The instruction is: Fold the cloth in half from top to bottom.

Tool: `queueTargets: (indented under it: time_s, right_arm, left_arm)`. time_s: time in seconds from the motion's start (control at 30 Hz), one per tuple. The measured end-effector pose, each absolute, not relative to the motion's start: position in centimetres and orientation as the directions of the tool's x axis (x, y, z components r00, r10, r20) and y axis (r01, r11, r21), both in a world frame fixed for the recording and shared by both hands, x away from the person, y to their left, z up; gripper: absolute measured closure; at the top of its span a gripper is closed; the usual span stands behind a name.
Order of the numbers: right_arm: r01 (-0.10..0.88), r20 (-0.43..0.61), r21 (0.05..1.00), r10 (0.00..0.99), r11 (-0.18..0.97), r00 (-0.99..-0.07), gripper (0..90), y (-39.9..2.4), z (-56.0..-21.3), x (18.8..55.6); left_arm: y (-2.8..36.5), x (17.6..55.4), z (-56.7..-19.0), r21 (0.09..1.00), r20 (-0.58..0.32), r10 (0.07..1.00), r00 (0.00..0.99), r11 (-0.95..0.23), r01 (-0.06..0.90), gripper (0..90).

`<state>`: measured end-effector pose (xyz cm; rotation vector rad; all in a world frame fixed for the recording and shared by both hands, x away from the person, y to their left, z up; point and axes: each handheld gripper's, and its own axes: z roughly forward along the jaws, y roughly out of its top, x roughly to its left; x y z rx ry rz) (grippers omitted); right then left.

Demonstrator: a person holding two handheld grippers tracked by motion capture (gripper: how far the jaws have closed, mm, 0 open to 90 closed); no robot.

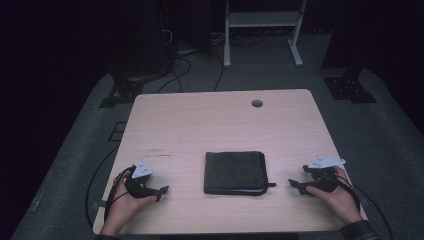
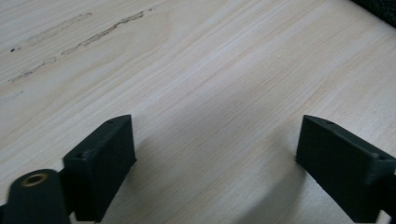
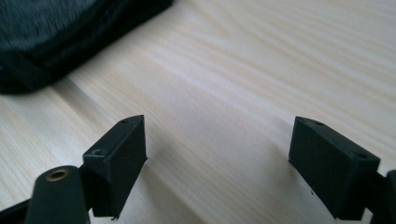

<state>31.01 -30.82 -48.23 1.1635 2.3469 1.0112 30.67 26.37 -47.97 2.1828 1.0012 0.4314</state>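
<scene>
A light wooden table carries everything here, its pale grain running under both pairs of jaws in the gripper views and a small round cable hole set near its far edge. In the middle of the near half lies a dark folded cloth, squared up flat on the wood, with a small tab sticking out at its near right corner. It sits between the two hands, well apart from each. The left gripper rests low by the table's near left part, pointing toward the cloth, its jaws spread wide with only bare wood between them. The right gripper mirrors it on the right, nearer the cloth, jaws likewise standing wide apart and holding nothing; the cloth's edge shows beyond its left jaw.
</scene>
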Motion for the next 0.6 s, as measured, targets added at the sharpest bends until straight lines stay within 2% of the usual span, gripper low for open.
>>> queueTargets:
  time_s: [0.1, 0.2, 0.6]
  right_arm:
    - [0.553, 0.008, 0.721, 0.793, 0.418, -0.609, 15.5, -30.76, -48.44, 31.0]
    - [0.545, 0.008, 0.733, 0.796, 0.407, -0.606, 12.9, -30.73, -48.69, 31.02]
    - [0.545, 0.008, 0.734, 0.796, 0.407, -0.605, 12.7, -30.72, -48.7, 31.04]
  left_arm:
    - [26.64, 30.54, -48.32, 0.72, 0.015, 0.762, 0.648, -0.458, 0.522, 1.6]
    - [26.78, 30.38, -48.35, 0.718, 0.014, 0.756, 0.655, -0.463, 0.519, 0.4]
    - [26.87, 30.31, -48.35, 0.718, 0.015, 0.753, 0.657, -0.466, 0.517, 0.4]
